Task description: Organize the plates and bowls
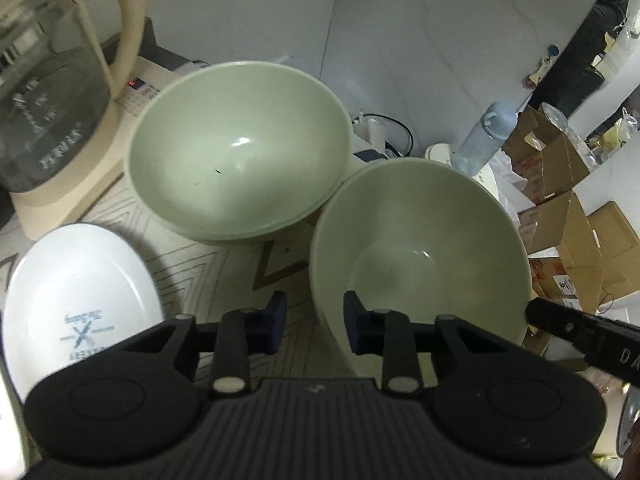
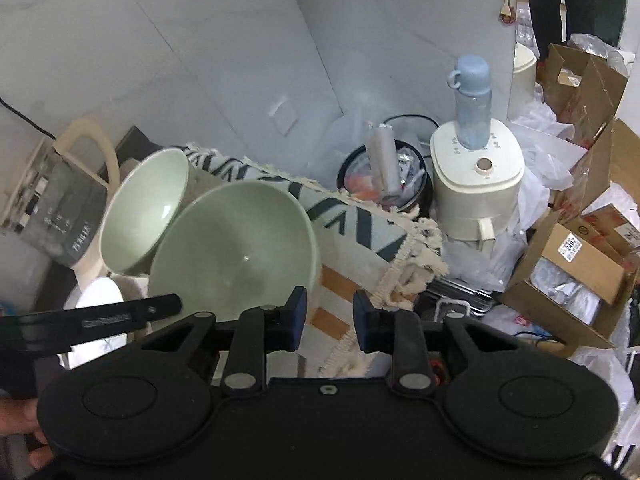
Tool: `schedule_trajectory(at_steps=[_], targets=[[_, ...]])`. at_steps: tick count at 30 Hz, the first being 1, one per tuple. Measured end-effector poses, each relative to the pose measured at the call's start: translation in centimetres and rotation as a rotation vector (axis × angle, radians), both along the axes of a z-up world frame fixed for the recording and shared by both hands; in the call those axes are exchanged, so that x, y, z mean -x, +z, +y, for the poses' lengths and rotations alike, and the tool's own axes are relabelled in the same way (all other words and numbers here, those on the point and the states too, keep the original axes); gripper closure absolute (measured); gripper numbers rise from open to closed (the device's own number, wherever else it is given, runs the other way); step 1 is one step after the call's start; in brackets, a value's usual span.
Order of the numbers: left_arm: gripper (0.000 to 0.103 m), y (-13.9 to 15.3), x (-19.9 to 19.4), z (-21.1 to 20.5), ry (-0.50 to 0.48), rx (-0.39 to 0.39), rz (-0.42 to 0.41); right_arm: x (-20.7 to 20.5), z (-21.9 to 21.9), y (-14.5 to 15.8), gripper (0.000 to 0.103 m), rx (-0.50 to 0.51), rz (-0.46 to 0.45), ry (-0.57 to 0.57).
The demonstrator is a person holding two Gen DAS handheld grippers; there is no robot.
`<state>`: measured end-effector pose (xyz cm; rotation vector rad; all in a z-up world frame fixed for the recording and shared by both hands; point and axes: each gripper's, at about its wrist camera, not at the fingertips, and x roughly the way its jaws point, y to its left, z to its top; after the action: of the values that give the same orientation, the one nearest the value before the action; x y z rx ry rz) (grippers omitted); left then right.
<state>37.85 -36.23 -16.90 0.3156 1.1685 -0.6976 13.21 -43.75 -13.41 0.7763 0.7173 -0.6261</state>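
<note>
Two pale green bowls here. The near bowl (image 1: pixel 420 248) is tipped up off the patterned cloth (image 1: pixel 224 276), with both grippers pinching its rim from opposite sides: the left gripper (image 1: pixel 315 322) has one pad inside and one outside the near edge, and the right gripper (image 2: pixel 330 320) is clamped on the other side the same way. The far bowl (image 1: pixel 240 152) sits upright just behind it, nearly touching, beside a glass kettle (image 1: pixel 44 120). A white plate (image 1: pixel 76 308) lies on the cloth to the left, well apart from the held bowl.
</note>
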Motion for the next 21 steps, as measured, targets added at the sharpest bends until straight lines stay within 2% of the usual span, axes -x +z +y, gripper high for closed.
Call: schedule_trajectory(at_steps=[6, 12, 18, 21], targets=[[0.093, -0.9, -0.5, -0.4, -0.001, 0.004, 0.033, -1.3, 0.2, -0.5, 0.078, -0.019, 0.013, 0.007], [0.095, -1.3, -0.8, -0.4, 0.025, 0.012, 0.048, -3.1, 0.4, -1.6, 0.087, -0.022, 0.049, 0.031], [0.095, -1.1, -0.6, -0.1, 0.060, 0.017, 0.059, -3.9, 0.5, -2.0, 0.089, 0.023, 0.086, 0.053], [0.095, -0.5, -0.2, 0.3, 0.074, 0.030, 0.055, -3.7, 0.6, -1.6, 0.089, 0.031, 0.077, 0.064]])
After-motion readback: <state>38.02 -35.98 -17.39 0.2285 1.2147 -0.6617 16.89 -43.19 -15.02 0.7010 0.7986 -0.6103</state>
